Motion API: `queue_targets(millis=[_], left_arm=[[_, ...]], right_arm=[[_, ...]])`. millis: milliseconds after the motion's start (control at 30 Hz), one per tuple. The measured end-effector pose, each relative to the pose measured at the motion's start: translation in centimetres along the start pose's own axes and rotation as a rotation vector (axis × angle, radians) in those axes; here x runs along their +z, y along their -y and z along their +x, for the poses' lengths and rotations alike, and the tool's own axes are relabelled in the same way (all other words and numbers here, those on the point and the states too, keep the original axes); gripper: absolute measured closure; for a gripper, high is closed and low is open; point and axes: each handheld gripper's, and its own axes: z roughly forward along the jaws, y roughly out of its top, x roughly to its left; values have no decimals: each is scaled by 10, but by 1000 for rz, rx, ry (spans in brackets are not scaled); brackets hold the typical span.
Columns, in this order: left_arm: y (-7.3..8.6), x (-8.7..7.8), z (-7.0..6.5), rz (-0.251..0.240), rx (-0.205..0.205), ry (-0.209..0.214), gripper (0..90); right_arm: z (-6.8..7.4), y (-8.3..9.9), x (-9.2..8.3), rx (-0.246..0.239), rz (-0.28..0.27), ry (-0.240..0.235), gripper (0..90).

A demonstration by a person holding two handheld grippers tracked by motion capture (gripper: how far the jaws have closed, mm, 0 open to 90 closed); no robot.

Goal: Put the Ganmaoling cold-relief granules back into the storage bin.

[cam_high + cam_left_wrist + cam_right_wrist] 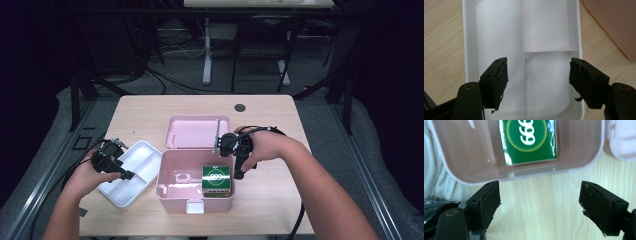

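The green box (216, 179) already lies in the pink case (172, 187), against its right wall, so packing looks underway. The right gripper (239, 170) hangs just outside that wall, jaws spread wide and empty, the box just ahead of them over the rim. The left gripper (122, 172) hovers, also open, over the white tray (145, 150) left of the case. Next, I'd guess, the tray goes in: jaws must straddle a tray wall.
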Motion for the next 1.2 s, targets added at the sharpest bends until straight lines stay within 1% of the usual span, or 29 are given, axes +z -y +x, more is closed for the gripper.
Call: queue_targets(millis=[33, 67, 167, 200, 233, 267, 400, 533, 733, 933, 967, 1000, 1033, 1100, 1133, 1167, 1200], left_arm=[[0, 0, 0, 0, 0, 0, 314], [0, 0, 0, 1, 0, 2, 314], [0, 1, 0, 2, 1, 1, 314], [0, 1, 0, 2, 0, 0, 314], [0, 1, 0, 2, 0, 0, 314], [0, 2, 0, 3, 0, 0, 314], [0, 2, 0, 5, 1, 1, 314], [0, 3, 0, 10, -2, 2, 314], [0, 4, 1, 11, -4, 1, 314], [1, 4, 1, 13, -12, 4, 314], [1, 5, 1, 13, -12, 3, 314], [1, 5, 1, 14, -13, 3, 314], [1, 4, 1, 13, -13, 4, 314], [1, 4, 2, 13, -12, 5, 314], [1, 4, 2, 12, -11, 4, 320], [2, 4, 3, 13, -11, 4, 325], [2, 4, 3, 13, -12, 3, 325]], right_arm=[[-2, 6, 1, 14, 0, 2, 172], [-2, 6, 1, 14, 0, 2, 172], [-5, 17, 3, 38, 3, -1, 172], [-6, 21, 3, 43, 10, 6, 172], [-8, 28, 4, 61, 7, 4, 174], [-8, 28, 4, 61, 7, 4, 174], [-11, 42, 7, 95, -14, 3, 176], [-14, 55, 11, 127, -20, 6, 177], [-17, 71, 19, 207, -45, 24, 181], [-21, 82, 27, 358, -84, 86, 181], [-22, 86, 30, 395, -90, 94, 181], [-22, 86, 30, 395, -90, 94, 181], [-21, 87, 31, 415, -100, 91, 181], [-21, 89, 34, 442, -102, 102, 181], [-21, 90, 35, 470, -113, 97, 181], [-22, 92, 37, 494, -123, 109, 181], [-22, 92, 37, 494, -123, 109, 181]])
